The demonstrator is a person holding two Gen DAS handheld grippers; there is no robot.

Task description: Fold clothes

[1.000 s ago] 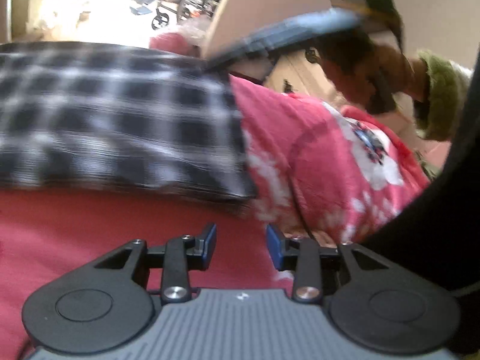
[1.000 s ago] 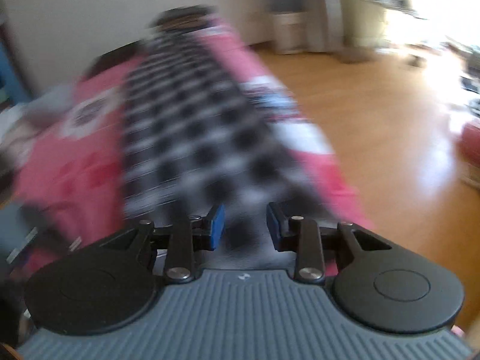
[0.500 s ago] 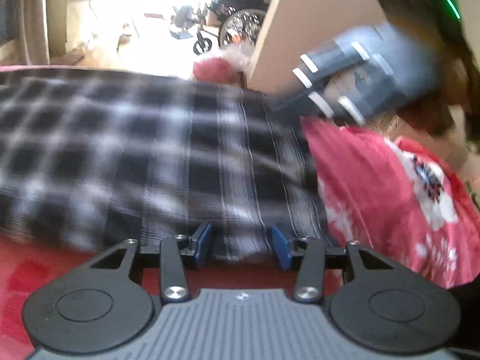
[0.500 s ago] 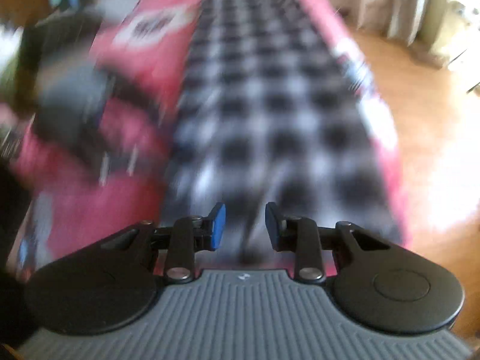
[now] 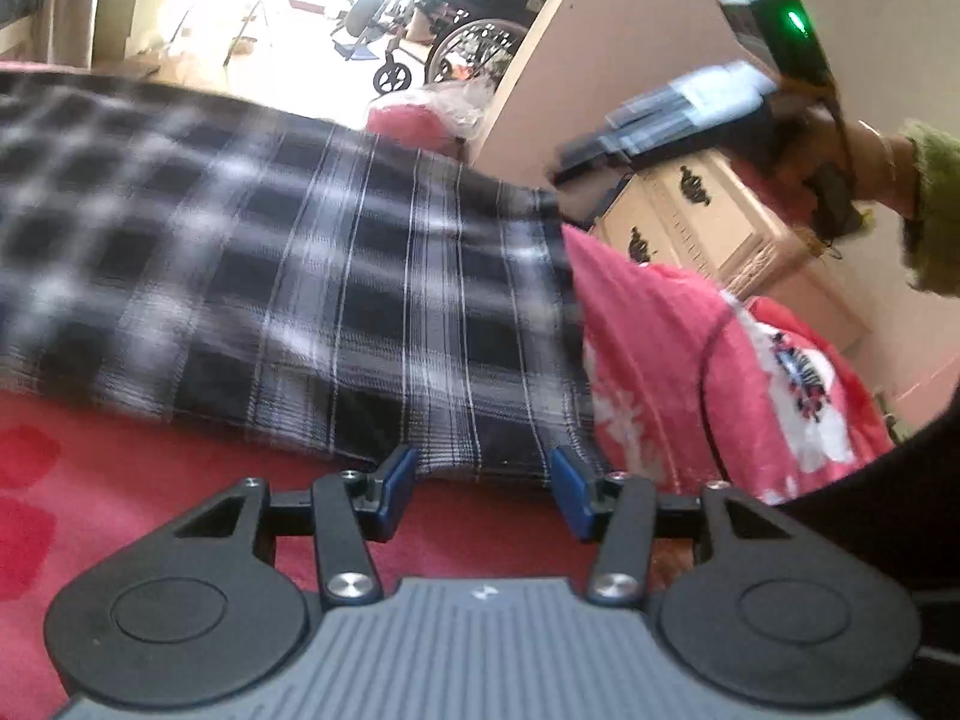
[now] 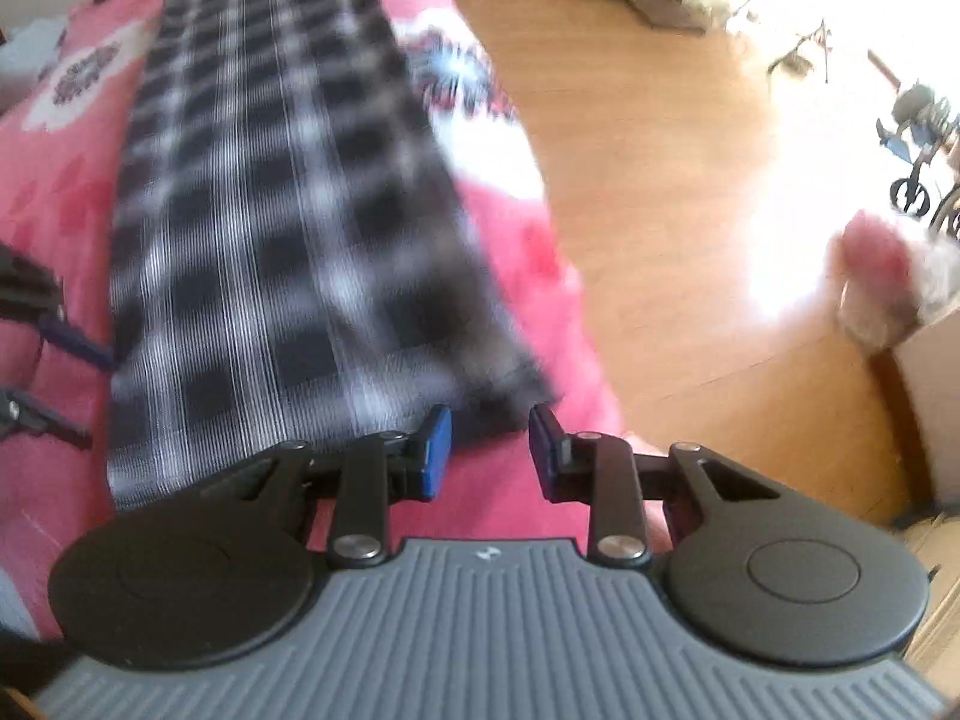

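A black-and-white plaid garment [image 5: 336,276] lies flat as a long strip on the pink flowered bedspread [image 5: 690,360]. My left gripper [image 5: 480,483] sits low at the garment's near hem, its jaws opening. The hem's edge lies at the fingertips and the blue pads are not pressing on it. In the right wrist view the plaid garment [image 6: 270,210] runs away from me. My right gripper [image 6: 489,450] is open just short of its near right corner, with only bedspread in the gap. The right gripper [image 5: 594,162], blurred, hovers over the far edge, held by a hand in a green fuzzy sleeve [image 5: 927,216].
A cream dresser [image 5: 720,228] with dark handles stands beside the bed, next to a beige panel [image 5: 600,60]. Wooden floor [image 6: 690,210] runs along the bed's right side. A wheelchair [image 5: 474,42] stands in the bright room beyond. A pink and white bundle [image 6: 882,276] sits at the right.
The left gripper came up to the plaid garment's hem and its jaws widened. The right gripper swung across the garment to its near right corner, jaws still apart.
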